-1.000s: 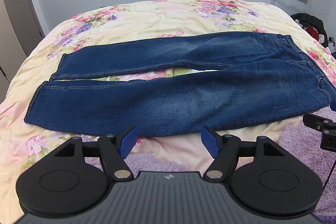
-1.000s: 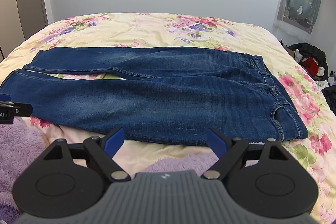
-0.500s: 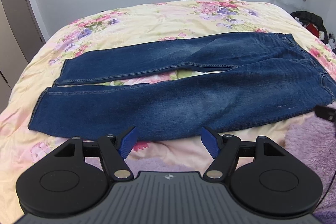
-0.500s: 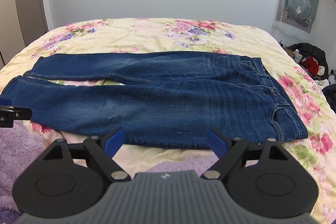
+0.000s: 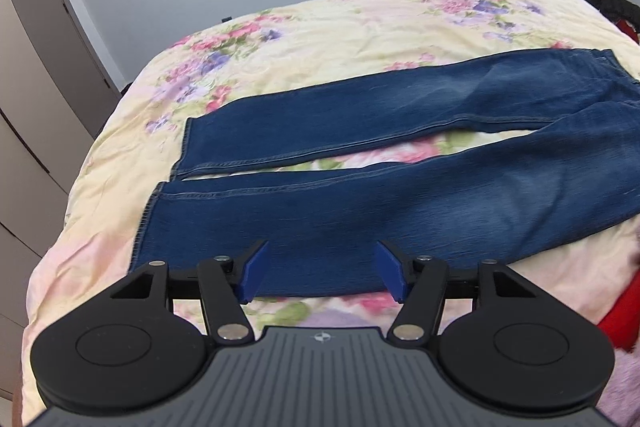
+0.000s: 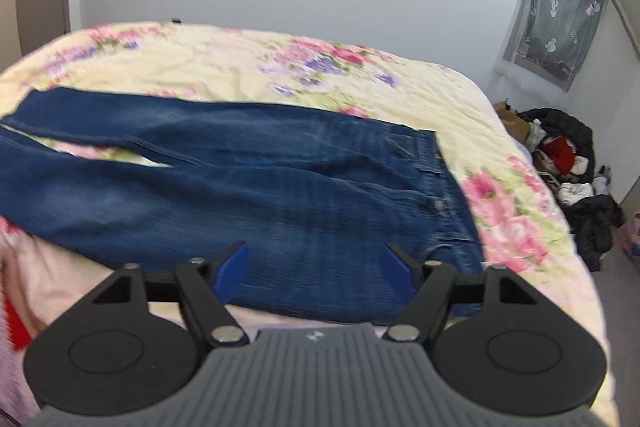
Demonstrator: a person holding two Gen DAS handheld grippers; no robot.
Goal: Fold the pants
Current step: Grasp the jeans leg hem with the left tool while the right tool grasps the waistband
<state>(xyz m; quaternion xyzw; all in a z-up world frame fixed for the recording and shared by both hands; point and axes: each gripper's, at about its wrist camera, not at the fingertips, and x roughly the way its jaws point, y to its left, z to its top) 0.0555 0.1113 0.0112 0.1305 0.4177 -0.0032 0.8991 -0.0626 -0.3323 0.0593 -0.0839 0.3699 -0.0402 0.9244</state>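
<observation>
Left gripper fingers closing, empty, over the near leg of jeans on the floral bedspread.

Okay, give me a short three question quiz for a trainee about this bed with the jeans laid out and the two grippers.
1. True or false: the jeans already have one leg folded over the other.
2. Which end of the jeans does the right gripper face: A the waistband, B the leg cuffs, C neither?
3. Fill in: the jeans lie on a floral ____.

Key
1. False: the two legs lie side by side with a gap between them.
2. A. The left gripper faces the cuff end. Both grippers' jaws are closing, with no cloth between them yet.
3. Bedspread.
</observation>
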